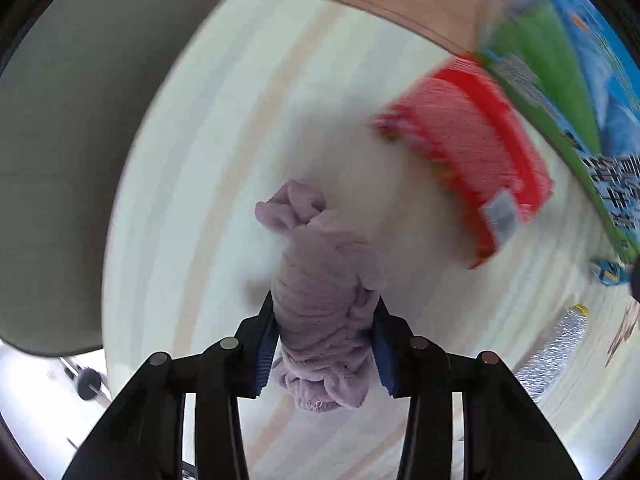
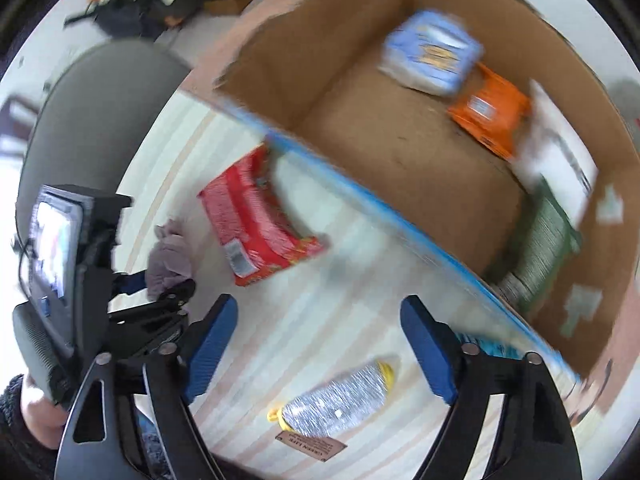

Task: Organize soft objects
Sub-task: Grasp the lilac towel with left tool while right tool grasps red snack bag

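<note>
My left gripper (image 1: 325, 308) is shut on a bunched lilac cloth (image 1: 320, 272) and holds it above the pale striped table (image 1: 208, 184). The same cloth (image 2: 168, 256) and the left gripper (image 2: 160, 292) show at the left of the right wrist view. My right gripper (image 2: 320, 344) is open and empty above the table, over a silver foil pack with yellow ends (image 2: 336, 400). A red soft pack (image 2: 256, 228) lies on the table beside the open cardboard box (image 2: 400, 152); it also shows in the left wrist view (image 1: 472, 152).
The box holds a blue pack (image 2: 432, 52), an orange pack (image 2: 488, 108), a white item (image 2: 560, 148) and a green pack (image 2: 540, 240). A grey chair back (image 2: 92, 120) stands by the table's left edge. A small brown label (image 2: 310, 444) lies near the foil pack.
</note>
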`<state>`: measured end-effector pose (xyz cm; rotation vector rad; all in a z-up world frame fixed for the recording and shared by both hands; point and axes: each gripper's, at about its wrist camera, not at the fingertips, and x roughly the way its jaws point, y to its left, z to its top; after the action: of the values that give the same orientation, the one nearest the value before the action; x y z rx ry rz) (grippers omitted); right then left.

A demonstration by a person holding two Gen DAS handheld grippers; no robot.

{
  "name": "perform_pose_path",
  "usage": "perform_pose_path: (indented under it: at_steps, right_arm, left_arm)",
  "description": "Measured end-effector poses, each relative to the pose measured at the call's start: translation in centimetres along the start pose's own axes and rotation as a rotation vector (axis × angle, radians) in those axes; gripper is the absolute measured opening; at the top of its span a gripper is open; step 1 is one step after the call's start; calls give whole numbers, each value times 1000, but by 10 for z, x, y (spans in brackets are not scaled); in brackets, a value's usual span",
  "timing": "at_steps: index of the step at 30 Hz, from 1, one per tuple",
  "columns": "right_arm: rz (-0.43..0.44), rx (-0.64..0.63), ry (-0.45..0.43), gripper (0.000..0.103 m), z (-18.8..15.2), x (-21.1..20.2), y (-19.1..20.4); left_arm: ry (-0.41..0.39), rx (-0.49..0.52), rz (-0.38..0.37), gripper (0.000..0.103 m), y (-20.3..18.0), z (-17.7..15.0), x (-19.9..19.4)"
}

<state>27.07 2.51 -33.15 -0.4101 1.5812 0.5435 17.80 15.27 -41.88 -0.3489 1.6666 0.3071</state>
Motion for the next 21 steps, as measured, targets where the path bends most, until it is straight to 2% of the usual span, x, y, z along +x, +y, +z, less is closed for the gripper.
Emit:
perform_pose_path:
  at_steps: [3,6,10,14,15,16,17,21]
  right_arm:
    - [-20,-82,23,76,14,18,29]
    - [-48,-148,48,76,28,39,55]
    - [-218,-278,79,76,46,69,86]
    - [-259,-313,130,76,55,93,93]
    - [-268,-315,144,70,57,99,93]
    - [-262,-310,150,69,57,101,91]
    - [-250,-304,144,56,58,100,91]
    - [-230,-266,181,52,46,98,83]
  left_arm:
    - [9,-54,-5,39,22,-9,2]
    - [15,-93,-8,39,36,-15,6]
    - [12,-109,-12,39,42,-17,8]
    - [4,-108,-10,39,42,-23,9]
    - [3,-107,-9,39,40,-19,11]
    - [1,-105,-9,39,40,-19,10]
    - [0,-103,-9,39,42,-15,6]
    - [-2,-87,-1,39,39,-10,1]
